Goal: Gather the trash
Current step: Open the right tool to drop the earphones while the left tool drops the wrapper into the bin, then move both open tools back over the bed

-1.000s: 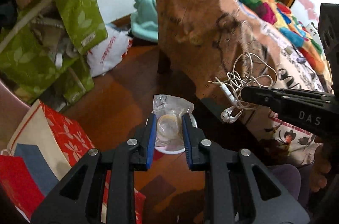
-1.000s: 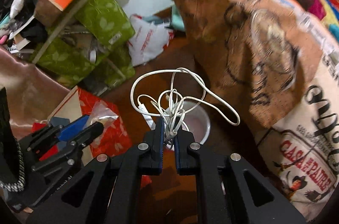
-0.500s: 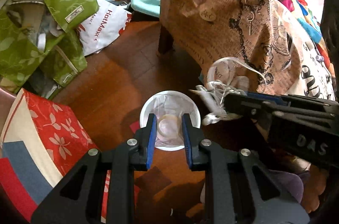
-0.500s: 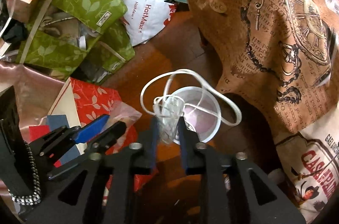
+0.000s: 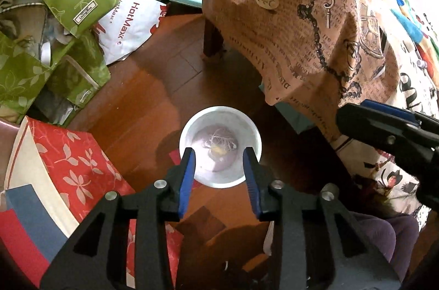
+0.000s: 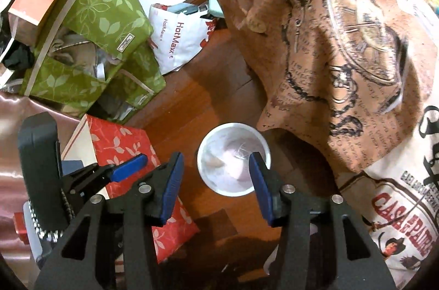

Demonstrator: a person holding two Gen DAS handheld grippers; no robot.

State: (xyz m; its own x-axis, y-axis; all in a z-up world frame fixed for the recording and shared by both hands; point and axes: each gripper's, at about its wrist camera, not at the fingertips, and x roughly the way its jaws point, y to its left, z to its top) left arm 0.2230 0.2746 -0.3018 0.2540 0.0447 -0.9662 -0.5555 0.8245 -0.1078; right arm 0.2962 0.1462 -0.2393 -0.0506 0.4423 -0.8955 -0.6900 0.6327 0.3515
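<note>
A small white round bin stands on the wooden floor, also in the right wrist view. Inside it lie a tangled white earphone cable and a clear plastic packet with something yellowish. My left gripper is open and empty, held above the bin's near rim. My right gripper is open and empty, also above the bin. The right gripper shows at the right of the left wrist view; the left gripper shows at the left of the right wrist view.
A table under a brown printed cloth overhangs the bin on the right. A red leaf-pattern bag lies left of the bin. Green leaf-pattern bags and a white HotMax bag pile up at the back left.
Both grippers moved over the bin and opened. The left one let go of the plastic packet and the right one let go of the earphone cable; both now lie in the bin.
</note>
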